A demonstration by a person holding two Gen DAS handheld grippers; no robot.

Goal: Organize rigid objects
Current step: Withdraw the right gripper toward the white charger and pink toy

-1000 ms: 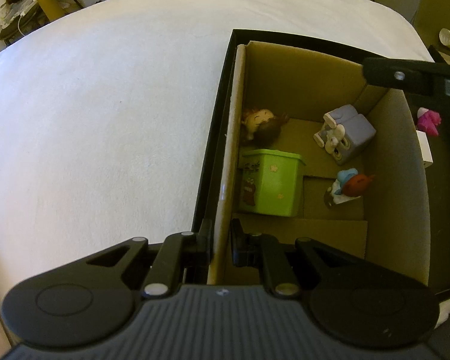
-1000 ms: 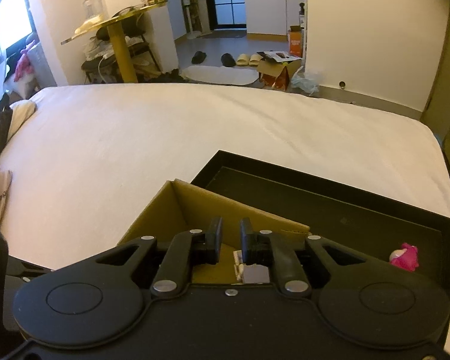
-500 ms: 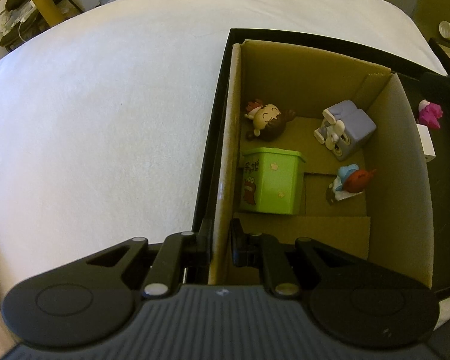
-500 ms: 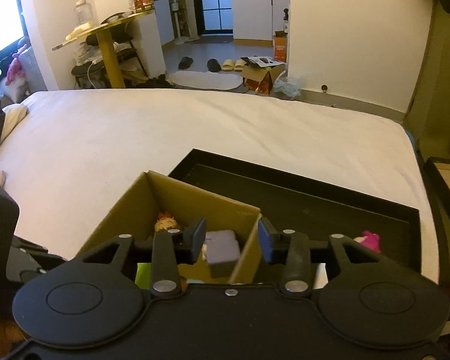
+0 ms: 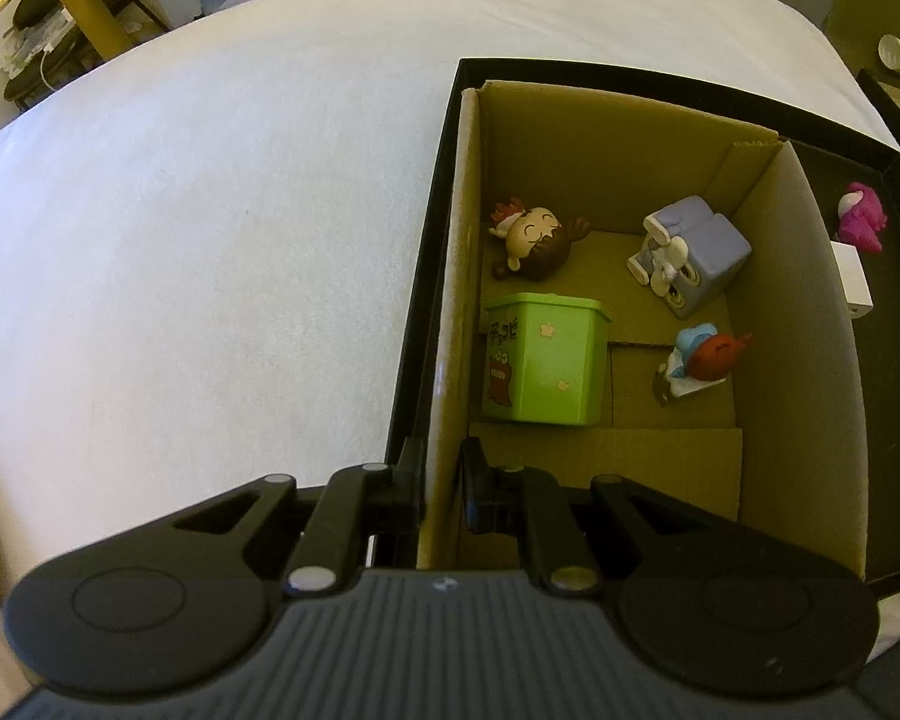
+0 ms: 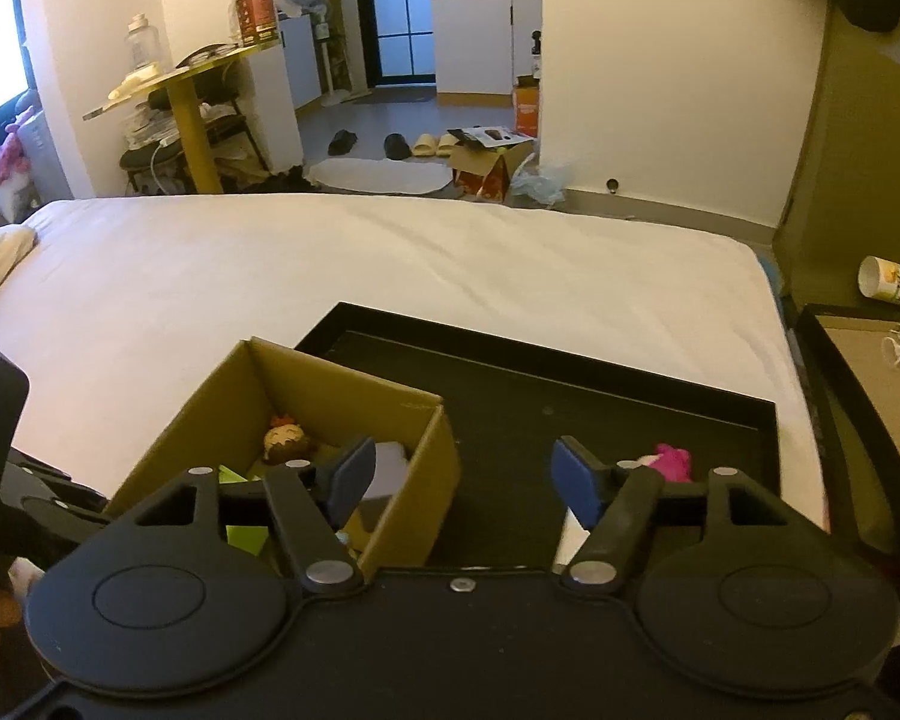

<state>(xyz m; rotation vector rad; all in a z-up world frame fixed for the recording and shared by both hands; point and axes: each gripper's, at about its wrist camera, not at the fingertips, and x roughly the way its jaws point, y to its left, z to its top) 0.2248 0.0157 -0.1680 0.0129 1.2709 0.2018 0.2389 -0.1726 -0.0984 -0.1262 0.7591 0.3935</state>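
Note:
My left gripper is shut on the near left wall of the cardboard box, which stands in a black tray. Inside the box lie a green bin, a brown-haired figure, a lavender block toy and a blue-and-red figure. On the tray floor to the right of the box sit a pink figure and a white block. My right gripper hovers over the box's right corner, its jaws opening and empty; the pink figure shows beyond its right finger.
The tray rests on a white bed. A second tray with a cardboard sheet and a tipped cup lie off the bed's right side. A yellow side table stands beyond the bed's far left corner.
My right gripper has opened and let go of the lavender block, which now lies in the box. That gripper has shifted right, out of the left wrist view. The left gripper has kept still.

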